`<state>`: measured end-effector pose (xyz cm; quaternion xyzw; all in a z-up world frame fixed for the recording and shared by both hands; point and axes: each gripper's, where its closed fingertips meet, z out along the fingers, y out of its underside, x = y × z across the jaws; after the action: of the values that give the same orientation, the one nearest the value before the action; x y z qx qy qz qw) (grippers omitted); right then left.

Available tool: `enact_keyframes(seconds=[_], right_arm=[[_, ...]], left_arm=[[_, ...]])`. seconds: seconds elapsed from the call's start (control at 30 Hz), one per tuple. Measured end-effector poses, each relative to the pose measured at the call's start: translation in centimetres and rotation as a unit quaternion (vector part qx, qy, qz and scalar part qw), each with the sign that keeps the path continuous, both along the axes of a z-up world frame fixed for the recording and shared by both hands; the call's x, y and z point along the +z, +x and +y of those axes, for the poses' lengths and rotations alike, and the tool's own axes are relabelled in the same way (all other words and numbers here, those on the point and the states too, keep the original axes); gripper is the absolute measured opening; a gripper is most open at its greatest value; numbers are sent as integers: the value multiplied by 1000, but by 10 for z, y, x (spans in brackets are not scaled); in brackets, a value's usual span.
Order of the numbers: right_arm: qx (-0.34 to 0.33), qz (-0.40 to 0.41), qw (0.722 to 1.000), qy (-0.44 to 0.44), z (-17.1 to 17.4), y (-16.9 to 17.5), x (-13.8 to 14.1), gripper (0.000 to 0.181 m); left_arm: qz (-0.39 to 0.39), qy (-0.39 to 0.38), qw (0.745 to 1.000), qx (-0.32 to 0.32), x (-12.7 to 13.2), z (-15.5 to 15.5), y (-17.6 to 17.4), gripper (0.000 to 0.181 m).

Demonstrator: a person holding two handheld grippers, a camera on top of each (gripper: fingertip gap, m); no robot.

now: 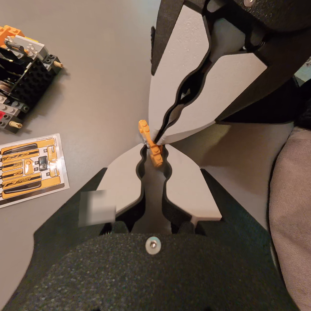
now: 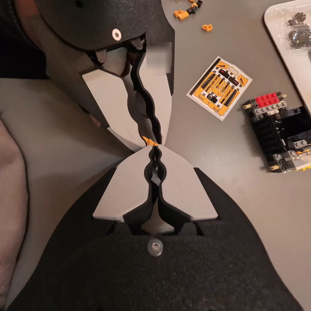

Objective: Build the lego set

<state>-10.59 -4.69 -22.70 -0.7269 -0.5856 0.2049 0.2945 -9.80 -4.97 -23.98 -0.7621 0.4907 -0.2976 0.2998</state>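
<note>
Both hand-held grippers (image 1: pixel 156 140) pinch orange piece (image 1: pixel 155 152) lengthwise.

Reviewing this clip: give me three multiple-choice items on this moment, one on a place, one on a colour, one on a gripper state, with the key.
1. Where is the sticker sheet?
A. flat on the table beside the part-built model
B. on top of the model
C. in the tray

2. What colour is the small lego piece between the two grippers?
A. red
B. orange
C. blue

3. How is the right gripper?
A. wide open
B. shut on the orange piece
C. out of view

Key: 1 A, the right wrist view shows it lying left of the model. 2 B, plainly orange. 3 B, its tips pinch the piece in the left wrist view.
</note>
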Motion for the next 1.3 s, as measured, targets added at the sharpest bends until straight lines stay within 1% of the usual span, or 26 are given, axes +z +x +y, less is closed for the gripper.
enact_keyframes(seconds=[0.1,0.17,0.23,0.37,0.47,0.8,0.87,0.9,0.93,0.97,1.0,1.07,1.13,1.23,1.3], right_arm=[[25,10,1000,7,0,-1,0,0],[37,14,999,-15,-1,0,0,0],[63,13,997,-40,-6,2,0,0],[67,37,995,-66,-7,6,8,0],[65,20,997,-41,0,11,4,0],[72,6,996,-45,2,6,0,0],[82,-16,996,-35,2,10,-2,0],[90,-47,994,-26,2,16,-8,0],[99,-57,993,-12,2,18,-11,0],[98,-31,995,-6,1,13,-5,0],[98,-5,995,-21,-1,9,3,0],[99,6,995,-15,0,4,12,0],[108,-3,994,-3,1,1,11,0],[117,-25,993,-12,-1,2,-1,0],[111,-20,993,-27,-1,2,0,0]], left_arm=[[-2,6,1000,-6,0,0,0,18],[-4,6,1000,-11,0,-1,0,18],[-6,3,1000,-16,0,-3,0,18],[-8,0,1000,-17,0,-3,0,18],[-10,-3,1000,-17,0,-3,0,18],[-11,-5,1000,-18,0,-3,0,18],[-11,-5,1000,-18,0,-3,0,18],[-11,-5,1000,-18,0,-3,0,18],[-11,-5,1000,-18,0,-3,0,18],[-11,-5,1000,-19,0,-3,0,18],[-11,-5,1000,-19,0,-3,0,18],[-11,-6,1000,-19,0,-3,0,18],[-11,-6,1000,-19,0,-3,0,18],[-11,-5,1000,-20,0,-3,0,18],[-11,-6,1000,-20,0,-4,0,18]])
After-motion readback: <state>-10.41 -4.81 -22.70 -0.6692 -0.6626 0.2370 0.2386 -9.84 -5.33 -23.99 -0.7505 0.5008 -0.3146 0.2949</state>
